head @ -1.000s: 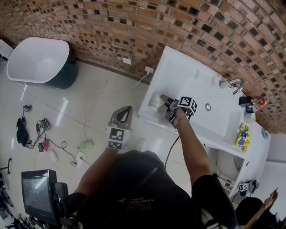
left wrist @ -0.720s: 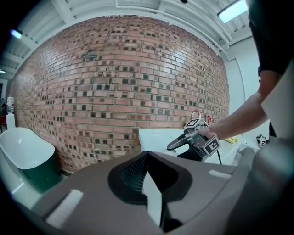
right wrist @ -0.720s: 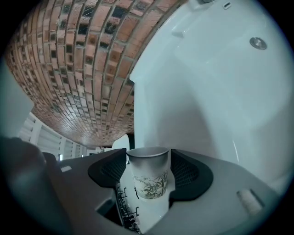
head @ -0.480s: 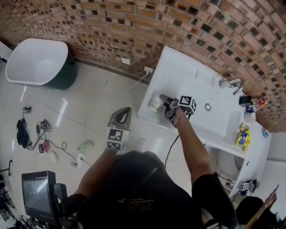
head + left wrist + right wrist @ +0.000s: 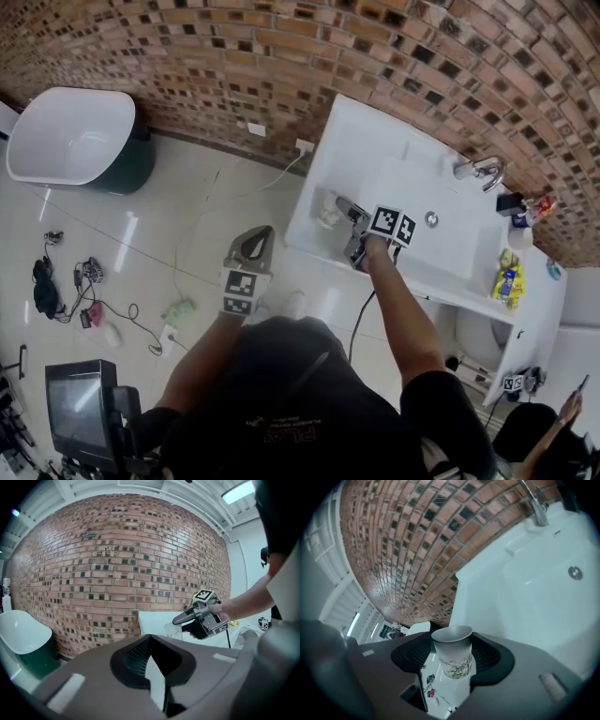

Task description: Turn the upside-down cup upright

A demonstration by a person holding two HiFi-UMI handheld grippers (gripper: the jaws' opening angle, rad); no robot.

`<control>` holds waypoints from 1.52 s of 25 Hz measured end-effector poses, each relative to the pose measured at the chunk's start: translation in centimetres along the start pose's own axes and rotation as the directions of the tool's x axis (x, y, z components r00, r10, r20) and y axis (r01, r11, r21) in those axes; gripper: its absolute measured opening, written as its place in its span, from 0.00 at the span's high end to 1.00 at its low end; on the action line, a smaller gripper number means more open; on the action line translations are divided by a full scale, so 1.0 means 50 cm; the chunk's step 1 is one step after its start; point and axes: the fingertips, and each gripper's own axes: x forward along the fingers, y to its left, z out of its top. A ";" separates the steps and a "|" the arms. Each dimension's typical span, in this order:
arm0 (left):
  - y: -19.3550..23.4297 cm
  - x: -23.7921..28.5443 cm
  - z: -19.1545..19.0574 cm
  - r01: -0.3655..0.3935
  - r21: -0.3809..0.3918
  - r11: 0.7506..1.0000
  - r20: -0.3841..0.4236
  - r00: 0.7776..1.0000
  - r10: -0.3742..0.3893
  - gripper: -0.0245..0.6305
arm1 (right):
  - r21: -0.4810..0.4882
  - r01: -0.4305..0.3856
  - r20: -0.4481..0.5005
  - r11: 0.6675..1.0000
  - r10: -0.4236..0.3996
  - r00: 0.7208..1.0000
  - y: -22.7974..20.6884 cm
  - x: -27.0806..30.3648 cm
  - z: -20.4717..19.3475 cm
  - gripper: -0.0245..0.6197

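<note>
The right gripper (image 5: 342, 208) has the cup (image 5: 452, 657) between its jaws. The jaws are closing, and the dark pads sit against the cup's two sides. The cup is at the left edge of the white counter (image 5: 375, 155), and past that edge is the floor. I cannot be sure which end of the cup faces up right now. I think the job in hand is turning it over. The cup looks thin, so squeeze just enough that it does not slip, because too hard a squeeze could squash it. Roll the hand slowly until the open end faces up. Bring the cup in over the counter, so a drop does no harm. Set it down flat, then let go. The left gripper (image 5: 263, 234) is closed and empty, out over the floor, well apart from the cup.
</note>
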 end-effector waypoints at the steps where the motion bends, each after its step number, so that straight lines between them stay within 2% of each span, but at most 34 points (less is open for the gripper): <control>1: -0.002 -0.001 0.000 0.005 0.000 1.000 0.000 1.000 -0.005 0.96 | -0.044 0.003 0.029 0.999 -0.002 1.000 0.010 -0.009 0.004 0.52; 4: -0.007 -0.002 0.001 0.019 0.004 1.000 0.000 1.000 -0.019 0.96 | -0.212 0.048 0.124 0.976 -0.022 0.992 0.030 -0.028 0.014 0.52; 8: -0.015 -0.005 0.002 0.030 0.009 1.000 0.001 1.000 -0.030 0.96 | -0.411 0.148 0.252 0.900 -0.044 0.967 0.048 -0.046 0.017 0.52; 12: -0.009 -0.013 0.017 0.029 -0.041 0.999 0.021 0.999 -0.028 0.96 | -0.509 0.227 0.343 0.830 -0.046 0.938 0.066 -0.053 0.011 0.52; 15: -0.003 -0.017 0.022 0.019 -0.044 0.999 0.029 0.999 -0.018 0.96 | -0.567 0.288 0.388 0.772 -0.059 0.920 0.064 -0.050 -0.002 0.52; 17: -0.004 -0.020 0.018 0.017 -0.045 0.999 0.026 1.000 -0.016 0.96 | -0.577 0.318 0.404 0.752 -0.076 0.912 0.051 -0.044 -0.013 0.52; 22: 0.000 -0.027 0.009 0.012 -0.043 0.999 0.021 1.000 -0.011 0.96 | -0.565 0.338 0.393 0.752 -0.115 0.912 0.025 -0.022 -0.039 0.52; 27: 0.008 -0.037 0.000 0.009 -0.053 0.999 0.014 1.000 -0.009 0.96 | -0.585 0.346 0.387 0.734 -0.122 0.914 0.030 -0.016 -0.054 0.51; 38: 0.000 -0.047 -0.003 0.030 -0.055 0.998 0.014 0.999 -0.029 0.96 | -0.567 0.368 0.373 0.737 -0.168 0.912 0.021 -0.032 -0.095 0.50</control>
